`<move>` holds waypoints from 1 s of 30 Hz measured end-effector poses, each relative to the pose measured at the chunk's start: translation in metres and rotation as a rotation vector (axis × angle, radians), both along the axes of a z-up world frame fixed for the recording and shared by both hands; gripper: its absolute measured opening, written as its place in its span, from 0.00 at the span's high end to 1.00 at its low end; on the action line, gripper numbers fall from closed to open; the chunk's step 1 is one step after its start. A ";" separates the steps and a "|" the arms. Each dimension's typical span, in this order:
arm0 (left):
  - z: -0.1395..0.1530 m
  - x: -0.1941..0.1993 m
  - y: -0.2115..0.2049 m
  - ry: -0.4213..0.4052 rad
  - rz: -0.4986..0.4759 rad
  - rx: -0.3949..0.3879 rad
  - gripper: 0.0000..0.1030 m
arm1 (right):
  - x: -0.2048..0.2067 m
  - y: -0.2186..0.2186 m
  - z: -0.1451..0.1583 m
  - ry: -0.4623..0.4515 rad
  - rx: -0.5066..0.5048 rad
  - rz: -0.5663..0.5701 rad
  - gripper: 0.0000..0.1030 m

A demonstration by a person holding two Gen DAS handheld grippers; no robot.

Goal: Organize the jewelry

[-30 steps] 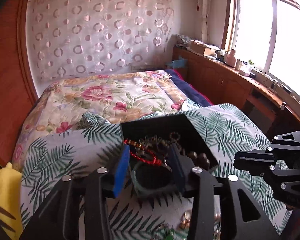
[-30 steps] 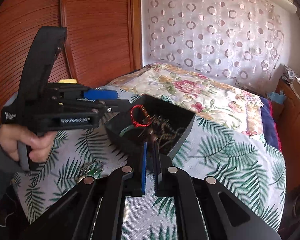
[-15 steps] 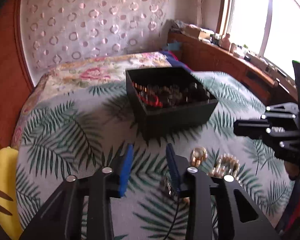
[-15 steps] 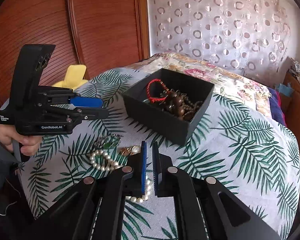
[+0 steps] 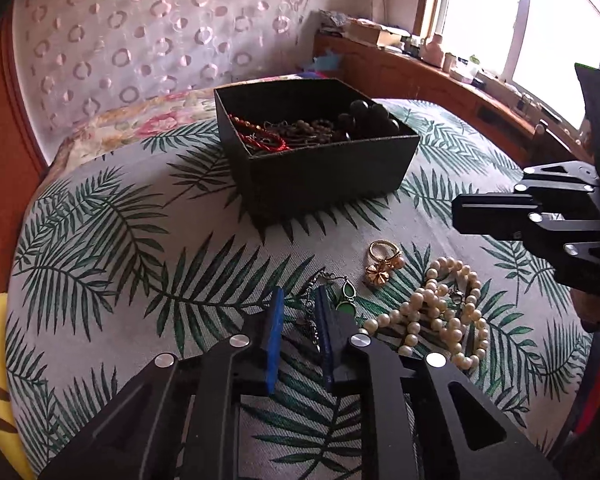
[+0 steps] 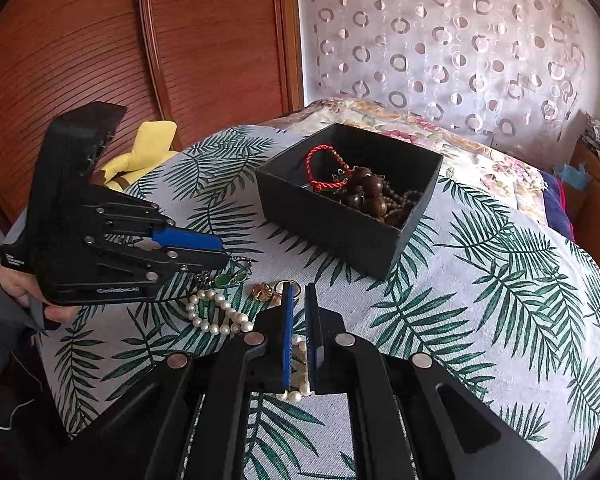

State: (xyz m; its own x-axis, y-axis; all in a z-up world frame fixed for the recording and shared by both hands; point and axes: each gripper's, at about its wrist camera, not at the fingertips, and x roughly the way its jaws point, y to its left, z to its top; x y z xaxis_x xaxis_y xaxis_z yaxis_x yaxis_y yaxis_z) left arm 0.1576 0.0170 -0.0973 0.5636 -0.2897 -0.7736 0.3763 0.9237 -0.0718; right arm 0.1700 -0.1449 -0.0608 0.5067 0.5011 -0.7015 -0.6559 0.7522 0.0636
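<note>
Item: green-stone pendant chain (image 5: 342,294), loose on the palm-leaf cloth (image 5: 112,264) covering the tabletop. It lay just ahead of the left tongs (image 5: 298,300) and slightly to their right, its thin metal chain running back between the two blue pads, its long axis roughly in line with the fingers. In the right wrist view the same piece (image 6: 230,276) sat directly under the left tongs' tips. The left tongs stood at a narrow-to-moderate gap, holding nothing that could be confirmed; whether a pad touched the chain could not be told.

Adjoining items: gold ring with flower charm (image 5: 384,262), just to the right of the pendant; pearl necklace (image 5: 440,312), heaped further right, its strand passing beneath the right tongs (image 6: 299,292). The right tongs stood at a narrow gap, empty, their tips just beside the gold ring (image 6: 288,286).

Receptacle: black open box (image 5: 328,168), well ahead of both tongs, already containing a red cord bracelet (image 6: 320,168) and dark wooden beads (image 6: 366,196).

Judgement: the left tongs were the nearer to the pendant chain, which would want a short forward reach and a close across the chain. The pearls and ring fell to the right tongs.
</note>
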 end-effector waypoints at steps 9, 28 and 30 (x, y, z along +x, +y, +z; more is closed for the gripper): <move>0.003 -0.003 -0.007 -0.029 -0.012 0.038 0.97 | 0.001 0.000 -0.003 0.009 0.000 0.003 0.93; 0.062 -0.042 0.013 -0.190 0.056 -0.077 0.97 | 0.026 0.016 -0.021 0.085 -0.028 0.029 0.93; 0.063 -0.043 0.015 -0.192 0.056 -0.082 0.97 | 0.025 0.019 -0.021 0.086 -0.029 0.033 0.93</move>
State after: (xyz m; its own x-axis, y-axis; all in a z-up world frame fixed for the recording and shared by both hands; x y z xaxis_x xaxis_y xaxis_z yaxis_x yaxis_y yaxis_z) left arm 0.1144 0.0316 -0.0347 0.7157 -0.3110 -0.6253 0.3383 0.9377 -0.0792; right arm 0.1953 -0.1255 -0.0819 0.4272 0.4957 -0.7562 -0.6734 0.7325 0.0997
